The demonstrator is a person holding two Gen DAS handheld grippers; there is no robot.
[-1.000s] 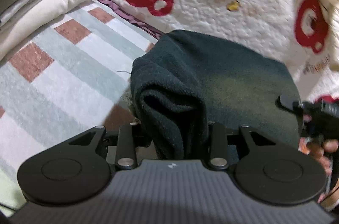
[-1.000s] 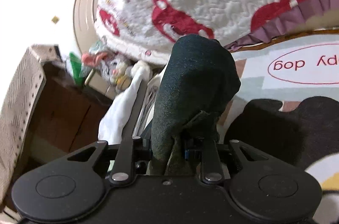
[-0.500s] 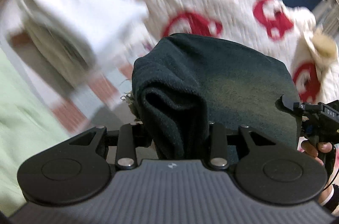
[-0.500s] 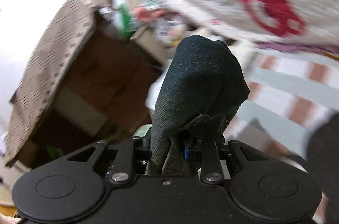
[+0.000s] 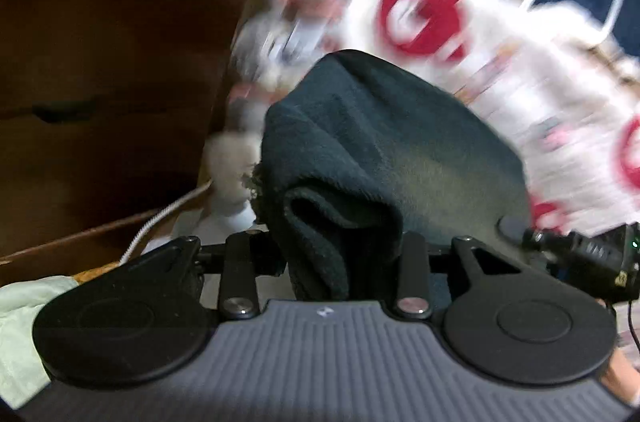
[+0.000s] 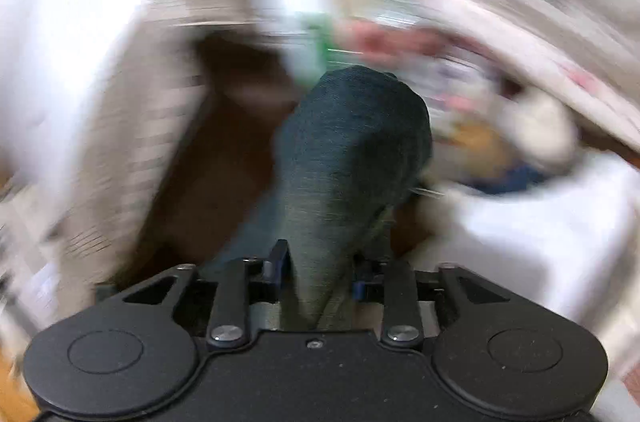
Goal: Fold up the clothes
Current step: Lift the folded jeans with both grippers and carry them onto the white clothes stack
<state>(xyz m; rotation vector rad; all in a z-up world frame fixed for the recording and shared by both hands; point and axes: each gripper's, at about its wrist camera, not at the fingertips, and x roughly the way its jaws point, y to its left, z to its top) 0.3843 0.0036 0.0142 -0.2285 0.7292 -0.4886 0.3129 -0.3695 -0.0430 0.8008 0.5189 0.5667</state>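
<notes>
Dark green fleece is filling the centre of both wrist views: the garment (image 5: 384, 150) is bunching up out of the left gripper (image 5: 340, 254), whose jaws are clenching a thick rolled edge of it, and in the other view the same garment (image 6: 352, 150) is rising as a narrow column from the right gripper (image 6: 320, 266), whose jaws are likewise pinching it.

Both ends are hanging in the air — nothing is showing the cloth resting on any surface. In the left view the right gripper (image 5: 580, 254) is sitting at the lower right edge, so the garment's long axis is running left to right between the two grips, each equally near its own end.

The background — red-and-white quilt (image 5: 500, 34), brown cabinet (image 5: 100, 62) — is smearing with blur, so where the cloth is heading cannot be told.
</notes>
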